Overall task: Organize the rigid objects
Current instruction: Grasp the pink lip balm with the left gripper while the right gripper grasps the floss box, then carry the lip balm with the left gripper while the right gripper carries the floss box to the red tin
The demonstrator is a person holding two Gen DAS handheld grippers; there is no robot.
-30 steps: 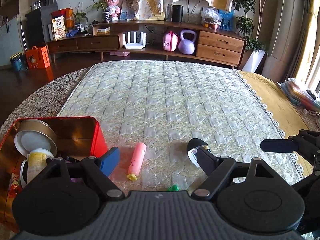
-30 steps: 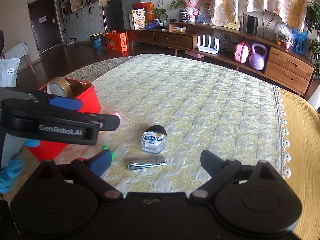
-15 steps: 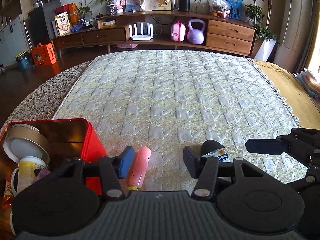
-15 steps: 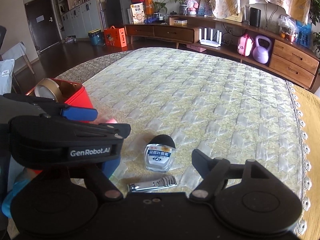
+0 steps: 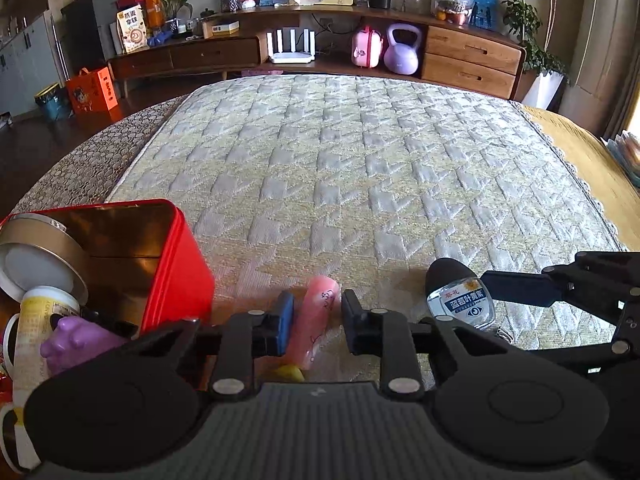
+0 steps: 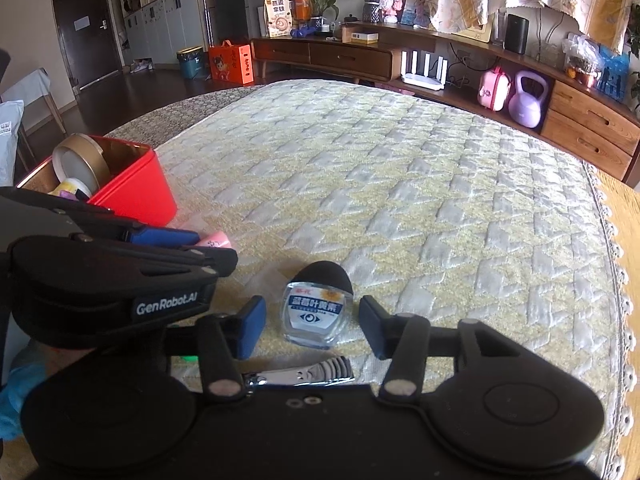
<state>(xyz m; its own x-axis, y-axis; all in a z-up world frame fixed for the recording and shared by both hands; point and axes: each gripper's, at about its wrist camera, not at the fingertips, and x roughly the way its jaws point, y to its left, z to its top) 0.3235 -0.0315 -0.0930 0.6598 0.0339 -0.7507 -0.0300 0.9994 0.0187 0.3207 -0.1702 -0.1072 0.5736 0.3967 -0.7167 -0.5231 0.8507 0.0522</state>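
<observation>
A pink tube (image 5: 316, 320) with a yellow cap lies on the quilted bed between my left gripper's (image 5: 316, 320) fingers, which have closed in on it; its tip shows in the right wrist view (image 6: 216, 240). A small clear bottle with a black cap (image 6: 316, 308) lies between the fingers of my open right gripper (image 6: 310, 330), with gaps on both sides; it also shows in the left wrist view (image 5: 456, 296). A red tin box (image 5: 184, 264) at the left holds several items.
A metal nail clipper (image 6: 300, 372) lies just below the bottle. The tin (image 6: 136, 196) holds a round gold can (image 5: 36, 256), a yellow jar (image 5: 44, 308) and a purple toy (image 5: 76, 344). A wooden sideboard (image 5: 460, 56) stands beyond the bed.
My left gripper moved onto the pink tube and its fingers closed around it. My right gripper moved forward so that its narrowed fingers straddle the bottle.
</observation>
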